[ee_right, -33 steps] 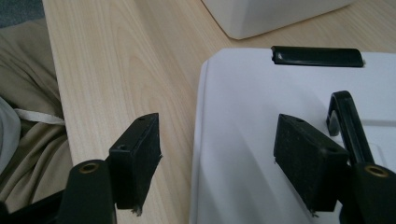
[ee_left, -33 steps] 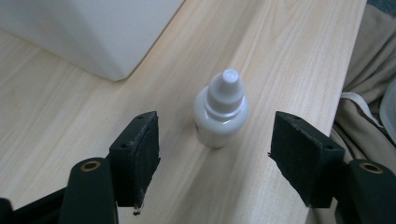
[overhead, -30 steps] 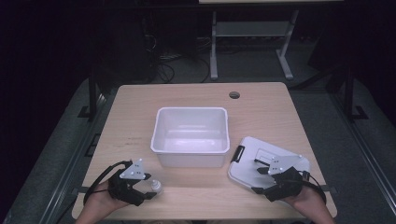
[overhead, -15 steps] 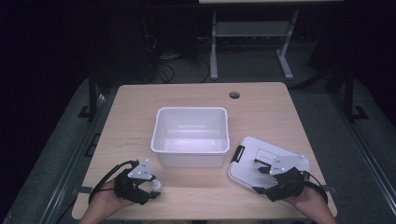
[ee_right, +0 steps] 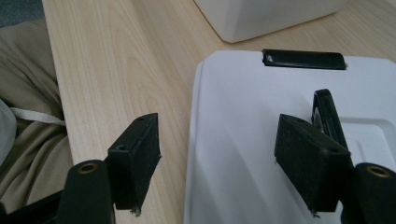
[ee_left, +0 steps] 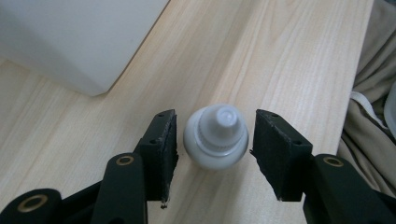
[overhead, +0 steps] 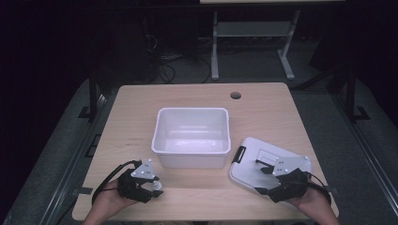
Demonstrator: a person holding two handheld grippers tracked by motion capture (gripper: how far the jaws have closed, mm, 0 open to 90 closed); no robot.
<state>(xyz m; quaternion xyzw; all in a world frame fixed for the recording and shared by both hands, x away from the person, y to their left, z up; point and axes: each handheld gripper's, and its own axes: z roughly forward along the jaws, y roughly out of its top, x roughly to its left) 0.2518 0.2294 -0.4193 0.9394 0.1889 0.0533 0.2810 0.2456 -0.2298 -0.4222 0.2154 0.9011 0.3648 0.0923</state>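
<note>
white little bottle (ee_left: 215, 136) sitting lower middle of frame between left gripper (ee_left: 214, 140) pads, closing in but not touching yet. could tip or squirt out sideways if pinched off-centre. right gripper (ee_right: 217, 154) spread wide, straddling lid (ee_right: 261, 130) edge.

Each hand carries a black gripper: the left gripper (overhead: 151, 187) and right gripper (overhead: 265, 180) both bear a grey three-cornered plate on top and trail a black cable. Their jaws are flat black blocks with brass-ringed screw holes. Lower-frame cloth looks like beige clothing.
</note>
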